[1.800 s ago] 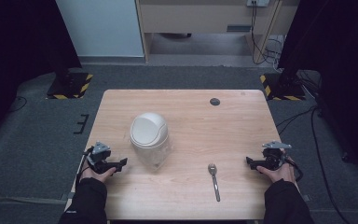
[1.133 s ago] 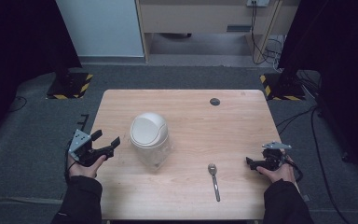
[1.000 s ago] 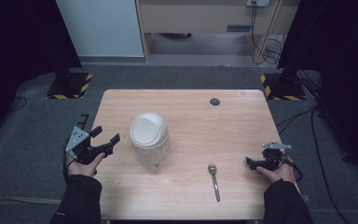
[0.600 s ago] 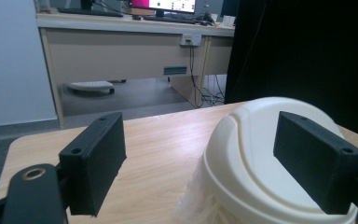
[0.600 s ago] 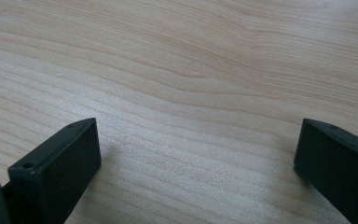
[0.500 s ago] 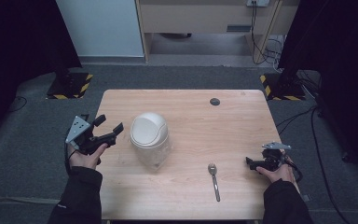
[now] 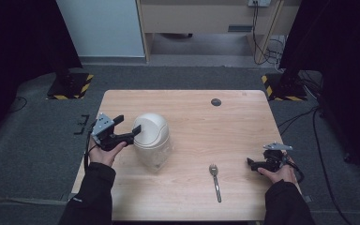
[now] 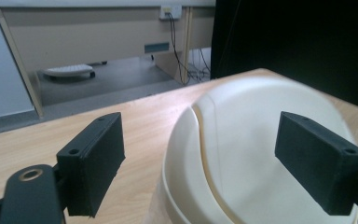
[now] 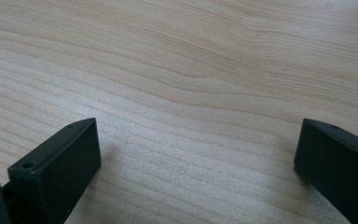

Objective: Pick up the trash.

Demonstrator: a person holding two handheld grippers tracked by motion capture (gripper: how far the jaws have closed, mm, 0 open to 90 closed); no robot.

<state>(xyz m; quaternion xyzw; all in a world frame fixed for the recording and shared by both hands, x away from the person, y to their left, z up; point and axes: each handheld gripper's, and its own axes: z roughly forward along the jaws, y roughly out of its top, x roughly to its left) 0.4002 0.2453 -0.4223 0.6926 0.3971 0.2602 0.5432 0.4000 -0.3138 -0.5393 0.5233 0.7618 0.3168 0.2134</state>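
Observation:
A white domed swing lid (image 7: 151, 129) tops a clear container (image 7: 155, 158) on the left half of the wooden table (image 7: 206, 126). My left gripper (image 7: 129, 123) hovers open at the lid's left side, one jaw close against the dome. In the left gripper view the lid (image 8: 251, 140) rises between and beyond the open jaws of the left gripper (image 8: 200, 163). A metal spoon (image 7: 214, 176) lies near the front edge. My right gripper (image 7: 253, 163) rests low on the table at the right, open, and the right gripper view has bare wood between the spread jaws of this gripper (image 9: 196, 163).
A small dark round disc (image 7: 216, 101) is set in the table near its far edge. Grey floor surrounds the table, with cables (image 7: 304, 117) at the right and a wooden cabinet (image 7: 192, 18) at the back.
My left gripper rose from the table's front-left edge and moved forward and right up to the lid. The right gripper, the spoon and the container stayed put.

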